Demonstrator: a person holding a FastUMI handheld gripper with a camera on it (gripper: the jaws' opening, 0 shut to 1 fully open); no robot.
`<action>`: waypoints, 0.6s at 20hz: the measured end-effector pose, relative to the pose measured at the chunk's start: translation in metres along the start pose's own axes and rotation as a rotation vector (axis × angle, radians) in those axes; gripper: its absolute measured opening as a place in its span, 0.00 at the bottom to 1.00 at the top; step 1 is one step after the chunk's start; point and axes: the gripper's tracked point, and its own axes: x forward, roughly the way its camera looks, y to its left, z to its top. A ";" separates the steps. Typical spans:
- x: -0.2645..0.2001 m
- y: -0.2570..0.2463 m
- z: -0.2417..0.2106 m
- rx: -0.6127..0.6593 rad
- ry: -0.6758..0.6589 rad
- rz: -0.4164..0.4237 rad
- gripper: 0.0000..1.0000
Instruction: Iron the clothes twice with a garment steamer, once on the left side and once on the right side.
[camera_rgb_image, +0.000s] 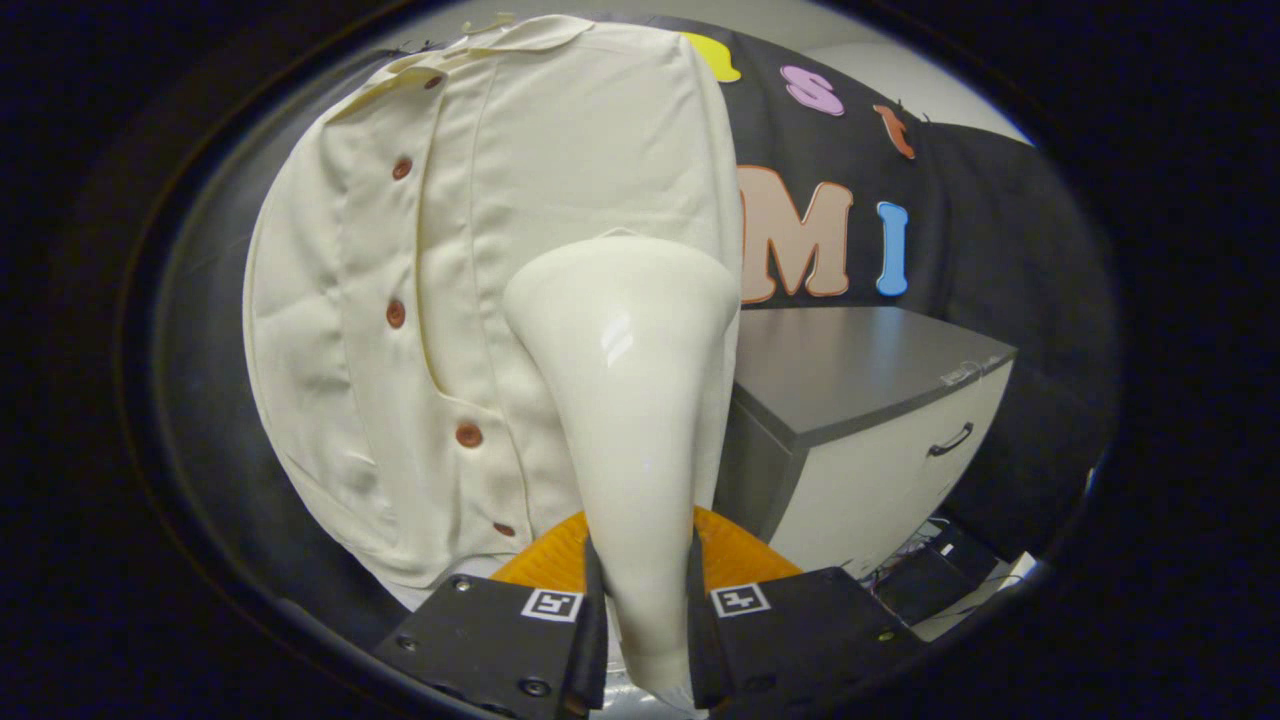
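The cream garment steamer stands upright, its handle clamped between the tongs — its wide head against the hanging cream shirt, brown-buttoned, just beyond.

no readable text or labels

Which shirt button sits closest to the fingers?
The lowest button, at the shirt hem just left of the steamer the fingers clamp; the other four run higher up the placket.

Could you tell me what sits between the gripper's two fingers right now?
The cream garment steamer sits there, its handle clamped by both fingers, its head against the hanging shirt, in the gripper view.
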 end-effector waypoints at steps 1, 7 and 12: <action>0.001 0.000 -0.009 0.003 0.011 0.000 0.32; 0.007 0.002 -0.058 0.038 0.059 -0.002 0.32; 0.010 0.000 -0.086 0.041 0.088 -0.017 0.33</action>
